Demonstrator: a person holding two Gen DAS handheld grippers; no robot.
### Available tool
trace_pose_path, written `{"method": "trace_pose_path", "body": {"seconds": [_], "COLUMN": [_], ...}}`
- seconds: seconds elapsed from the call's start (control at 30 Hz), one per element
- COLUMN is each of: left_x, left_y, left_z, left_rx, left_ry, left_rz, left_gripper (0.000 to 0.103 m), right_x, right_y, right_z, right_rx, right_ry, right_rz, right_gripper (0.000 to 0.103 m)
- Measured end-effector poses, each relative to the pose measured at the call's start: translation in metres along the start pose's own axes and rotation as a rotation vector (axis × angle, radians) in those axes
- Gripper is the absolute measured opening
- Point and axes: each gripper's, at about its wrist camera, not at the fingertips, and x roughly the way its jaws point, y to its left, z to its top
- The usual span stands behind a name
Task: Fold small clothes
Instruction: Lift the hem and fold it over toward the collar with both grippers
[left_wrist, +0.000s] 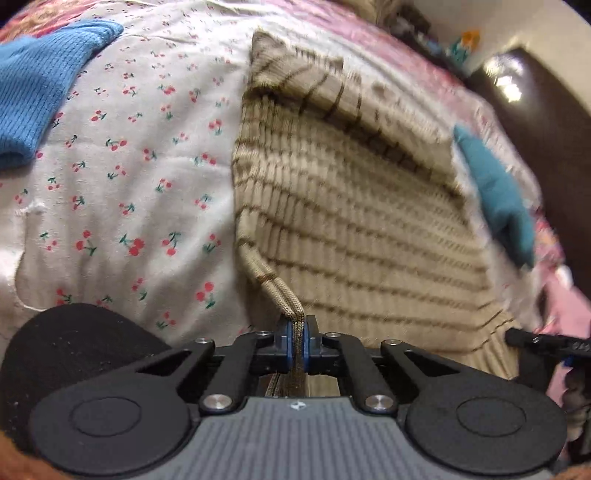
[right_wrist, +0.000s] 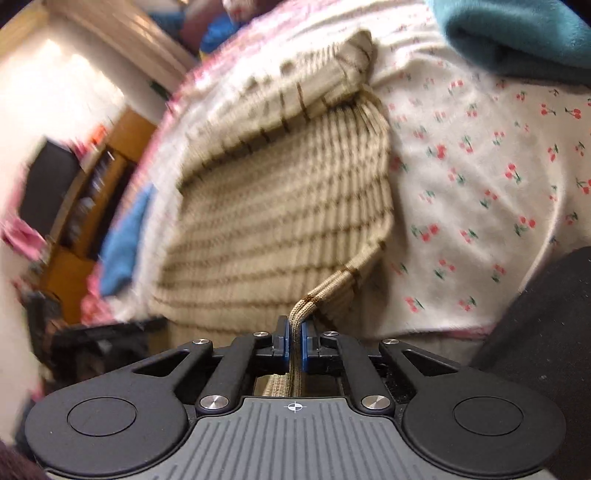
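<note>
Beige ribbed knit with brown stripes fills the left wrist view: the sweater (left_wrist: 354, 229) lies on the cherry-print bedsheet (left_wrist: 122, 177), its far end at 12 o'clock already doubled over into a folded flap. The left tongs (left_wrist: 295, 345) are pressed together on a bunched corner of the near hem, the blue pads biting a narrow ridge of knit that runs up toward 12. A blue garment (left_wrist: 40, 85) sits at 10 o'clock, a teal one (left_wrist: 498, 195) at 3 o'clock, both clear of the sweater. At 4 o'clock a black part of the other tool (left_wrist: 546, 341) shows at the hem's far corner.

From the right wrist view, the sweater (right_wrist: 280, 206) stretches toward 11 o'clock and the right tongs (right_wrist: 294, 343) are likewise clamped on the opposite hem corner — cloth pinched firmly between the pads. The teal garment (right_wrist: 517, 33) lies at 1 o'clock and the blue one (right_wrist: 125, 240) at 9 o'clock; the sheet (right_wrist: 480, 177) is bare to the right.

With both near corners gripped, the step looks to be carrying the hem up and over toward the folded top. Done well, both hands should rise together and travel level — keeping the hem taut between them so it doesn't sag — then lay the edge square on the far fold before letting go.
</note>
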Motion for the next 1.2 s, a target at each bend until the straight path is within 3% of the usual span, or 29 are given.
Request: {"method": "trace_pose_path", "body": {"seconds": [0.17, 0.3, 0.53, 0.67, 0.83, 0.97, 1.2], "left_x": [-0.01, -0.011, 0.008, 0.042, 0.079, 0.092, 0.094], "left_y": [-0.003, -0.006, -0.001, 0.017, 0.04, 0.051, 0.048], "left_z": [0.03, 0.074, 0.169, 0.206, 0.223, 0.222, 0.226], "left_rx": [-0.073, -0.101, -0.156, -0.232, -0.292, -0.328, -0.323], "left_ry": [-0.105, -0.2, -0.363, -0.377, -0.369, -0.362, -0.39], "left_rz": [-0.145, -0.224, -0.28, -0.266, -0.211, -0.208, -0.216], "left_gripper": [0.012, 0.012, 0.012, 0.012, 0.012, 0.012, 0.012], "right_x": [-0.014, -0.018, 0.008, 0.043, 0.088, 0.109, 0.105], "right_y": [0.005, 0.003, -0.016, -0.029, -0.044, -0.061, -0.063], "right_z": [0.03, 0.071, 0.158, 0.198, 0.226, 0.231, 0.23], "right_rx": [0.07, 0.127, 0.227, 0.269, 0.292, 0.323, 0.317], "right_ry": [-0.147, -0.259, -0.393, -0.4, -0.365, -0.342, -0.359], "right_rz": [0.125, 0.195, 0.191, 0.149, 0.082, 0.035, 0.004], "right_gripper": [0.006, 0.006, 0.006, 0.006, 0.006, 0.006, 0.007]}}
